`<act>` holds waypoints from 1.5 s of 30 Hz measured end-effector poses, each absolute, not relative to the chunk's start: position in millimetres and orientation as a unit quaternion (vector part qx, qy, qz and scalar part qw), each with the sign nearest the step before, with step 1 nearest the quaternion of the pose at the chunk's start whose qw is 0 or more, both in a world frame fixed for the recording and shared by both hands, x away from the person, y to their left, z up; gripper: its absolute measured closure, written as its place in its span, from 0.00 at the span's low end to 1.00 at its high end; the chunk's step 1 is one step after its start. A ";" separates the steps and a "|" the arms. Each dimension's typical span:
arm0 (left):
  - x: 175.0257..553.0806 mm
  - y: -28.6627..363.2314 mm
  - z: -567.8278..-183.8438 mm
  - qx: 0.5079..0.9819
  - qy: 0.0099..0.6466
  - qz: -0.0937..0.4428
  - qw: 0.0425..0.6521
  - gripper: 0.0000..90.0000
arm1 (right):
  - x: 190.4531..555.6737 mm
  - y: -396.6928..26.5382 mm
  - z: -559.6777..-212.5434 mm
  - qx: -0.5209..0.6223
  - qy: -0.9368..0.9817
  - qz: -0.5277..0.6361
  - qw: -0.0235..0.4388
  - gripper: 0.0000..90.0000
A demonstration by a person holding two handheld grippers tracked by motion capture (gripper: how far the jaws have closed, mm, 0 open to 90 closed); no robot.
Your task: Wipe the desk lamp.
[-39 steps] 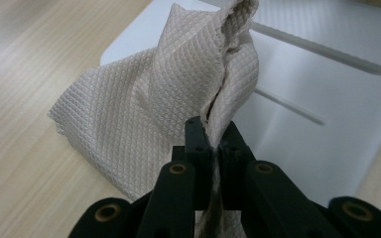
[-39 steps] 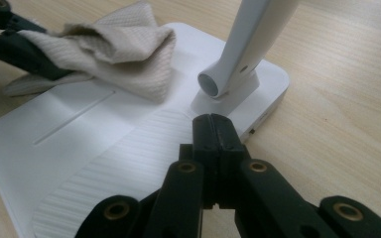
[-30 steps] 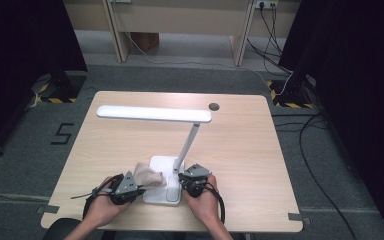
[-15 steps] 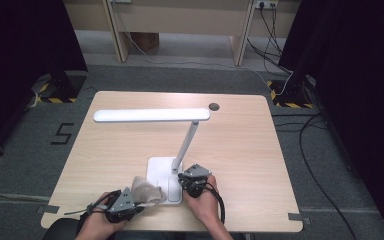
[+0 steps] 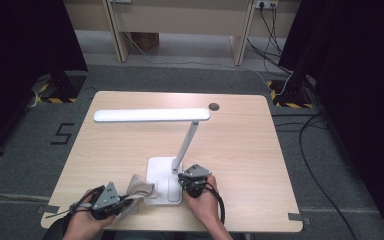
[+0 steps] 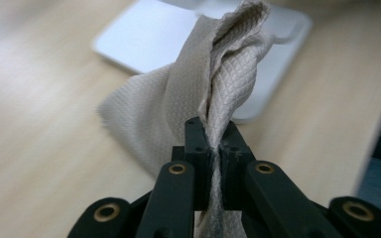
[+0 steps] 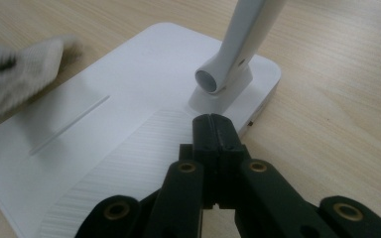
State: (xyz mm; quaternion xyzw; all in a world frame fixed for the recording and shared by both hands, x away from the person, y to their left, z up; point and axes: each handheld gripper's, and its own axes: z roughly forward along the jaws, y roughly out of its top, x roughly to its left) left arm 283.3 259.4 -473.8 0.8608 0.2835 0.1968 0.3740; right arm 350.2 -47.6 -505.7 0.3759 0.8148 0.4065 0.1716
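A white desk lamp stands on the table, its flat base [image 5: 162,180] near the front edge, its stem [image 5: 186,142] rising to a long bar head [image 5: 150,115]. My left gripper [image 5: 125,201] is shut on a beige textured cloth [image 5: 140,187], [image 6: 213,84], which lies bunched at the base's left edge. In the left gripper view the cloth rises from between the closed jaws. My right gripper [image 5: 187,181], [image 7: 212,131] is shut with nothing in it, its tips resting on the lamp base [image 7: 104,134] just in front of the stem's hinge [image 7: 218,79].
The wooden table [image 5: 260,150] has a dark round cable hole [image 5: 213,106] at the back. Cables trail on the grey carpet to the right [image 5: 310,130]. Black curtains hang on both sides.
My left gripper has pulled back toward the table's front left corner, drawing the cloth off the lamp base to its left edge. The right gripper has stayed in place.
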 end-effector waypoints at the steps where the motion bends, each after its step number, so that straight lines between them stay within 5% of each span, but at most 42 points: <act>1: 285.9 263.7 -470.0 0.856 0.291 0.202 0.376 0.94 | 350.0 -47.5 -505.7 0.377 0.814 0.406 0.171 1.00; 13: 334.3 296.6 -442.7 0.814 0.351 0.321 0.332 0.94 | 350.2 -47.7 -505.7 0.377 0.815 0.407 0.171 1.00; 23: 362.3 290.3 -452.3 0.814 0.343 0.409 0.231 0.94 | 349.7 -47.7 -505.7 0.378 0.814 0.406 0.170 1.00; 31: 381.2 278.1 -493.7 0.853 0.343 0.348 0.182 0.85 | 349.3 -47.7 -505.8 0.380 0.813 0.407 0.170 1.00; 38: 373.3 272.8 -480.7 0.848 0.365 0.286 0.256 0.55 | 351.2 -48.0 -504.4 0.382 0.815 0.404 0.164 1.00; 45: 348.7 260.2 -449.1 0.841 0.335 0.304 0.297 0.46 | 350.3 -51.4 -499.1 0.390 0.811 0.401 0.173 0.93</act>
